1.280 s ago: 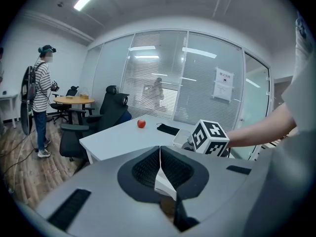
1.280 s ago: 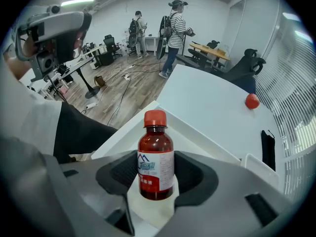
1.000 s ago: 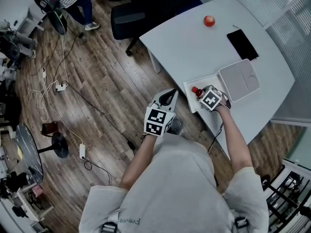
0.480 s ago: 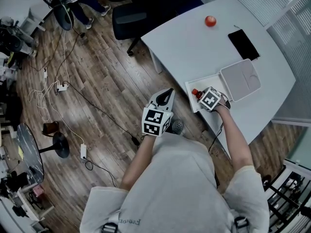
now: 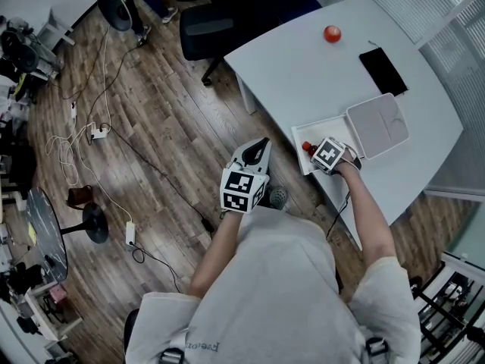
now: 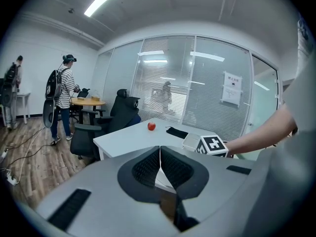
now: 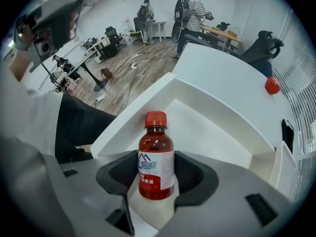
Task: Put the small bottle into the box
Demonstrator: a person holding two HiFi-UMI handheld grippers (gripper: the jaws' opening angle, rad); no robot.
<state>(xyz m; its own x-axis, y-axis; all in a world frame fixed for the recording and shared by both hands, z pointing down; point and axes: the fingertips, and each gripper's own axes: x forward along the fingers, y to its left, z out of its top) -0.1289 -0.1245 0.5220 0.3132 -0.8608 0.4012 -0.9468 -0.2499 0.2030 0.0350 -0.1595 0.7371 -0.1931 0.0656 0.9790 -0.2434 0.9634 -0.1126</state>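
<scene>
The placing step looked nearly finished. The right gripper (image 7: 156, 177) had its jaws clenched on the small bottle (image 7: 155, 157), one pad against each side of the label, and the bottle stood upright with its red cap on top, inside the walls of the open white box (image 7: 132, 113). Whether its base already rested on the box floor could not be told.

The box (image 5: 323, 128) sat at the desk's (image 5: 303, 59) near edge, by the person, with its lid (image 5: 377, 125) touching it on the side farther along that edge. A red ball (image 5: 332, 33) and a black phone (image 5: 383, 71) lay well apart from it, toward the far edge.

The next move probably called for settling the bottle on the box floor, then releasing the jaws and drawing the gripper up and back without tipping the bottle, which looked tall for its base.

The person's right forearm reached forward over the near edge, the gripper pointing down into the box. The left gripper (image 5: 261, 145) hung off the desk above the wooden floor, its jaws (image 6: 159, 164) pressed together on nothing, the elbow bent close to the body.
</scene>
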